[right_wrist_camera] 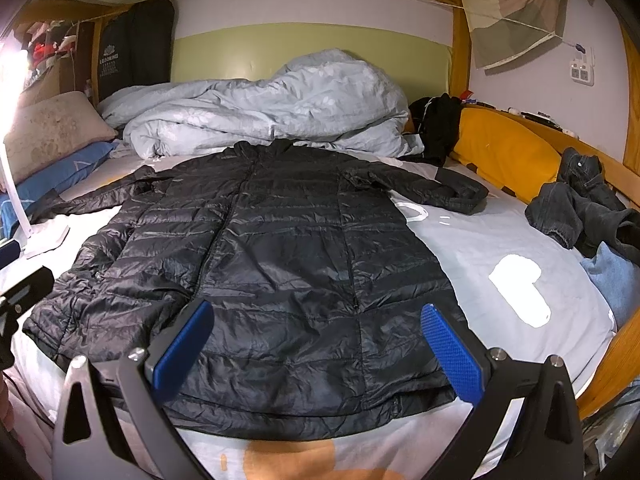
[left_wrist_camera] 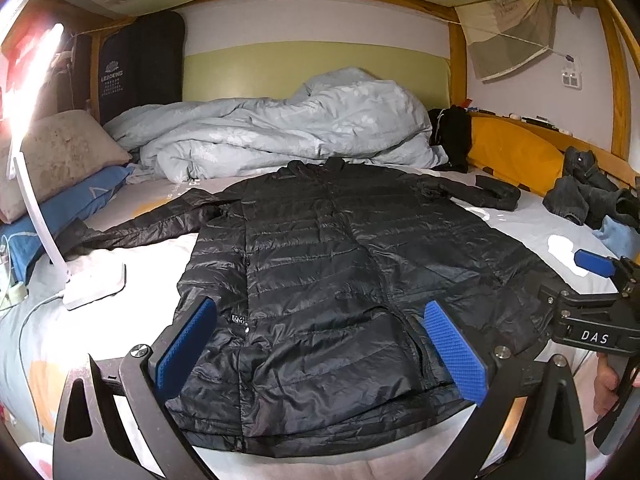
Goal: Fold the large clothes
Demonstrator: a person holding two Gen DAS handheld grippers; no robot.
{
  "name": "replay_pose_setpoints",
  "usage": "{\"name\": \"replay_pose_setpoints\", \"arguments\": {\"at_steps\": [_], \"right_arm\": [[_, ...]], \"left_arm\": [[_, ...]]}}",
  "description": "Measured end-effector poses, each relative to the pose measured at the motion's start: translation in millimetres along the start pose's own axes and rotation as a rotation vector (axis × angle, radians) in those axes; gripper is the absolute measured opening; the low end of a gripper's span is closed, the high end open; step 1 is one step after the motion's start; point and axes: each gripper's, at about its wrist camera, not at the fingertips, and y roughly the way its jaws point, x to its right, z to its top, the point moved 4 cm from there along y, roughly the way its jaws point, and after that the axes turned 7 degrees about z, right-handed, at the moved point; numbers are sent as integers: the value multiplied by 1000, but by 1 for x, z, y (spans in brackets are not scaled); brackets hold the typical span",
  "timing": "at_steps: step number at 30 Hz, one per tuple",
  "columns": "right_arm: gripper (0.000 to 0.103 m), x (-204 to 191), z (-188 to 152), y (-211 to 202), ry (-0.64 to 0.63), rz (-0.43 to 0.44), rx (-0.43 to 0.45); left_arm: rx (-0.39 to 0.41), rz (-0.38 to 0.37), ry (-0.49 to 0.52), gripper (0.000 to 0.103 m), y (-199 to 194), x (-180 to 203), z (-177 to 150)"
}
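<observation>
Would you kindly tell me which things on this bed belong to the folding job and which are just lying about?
Job: black puffer coat, left tool, right tool.

Lying about: grey duvet, jeans, desk lamp, pillows.

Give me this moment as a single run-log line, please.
stage: before first fold | coat: flat on bed, sleeves out | left gripper: open, empty | right gripper: open, empty

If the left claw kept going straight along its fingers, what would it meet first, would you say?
Most likely the black puffer coat: the open left claw frames its lower front near the hem. Height above the fabric is unclear.
</observation>
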Motion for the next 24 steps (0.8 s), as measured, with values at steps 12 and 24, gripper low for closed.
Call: {"name": "replay_pose_setpoints", "arguments": {"at_steps": [12,24], "right_arm": [[103,4,1,-2,21,10,7],[103,3,1,-4,7,17,7]], "left_arm": [[-41,13,27,103,10,6,-7],[-90,-24,-31,103,17,-3,-7]]}}
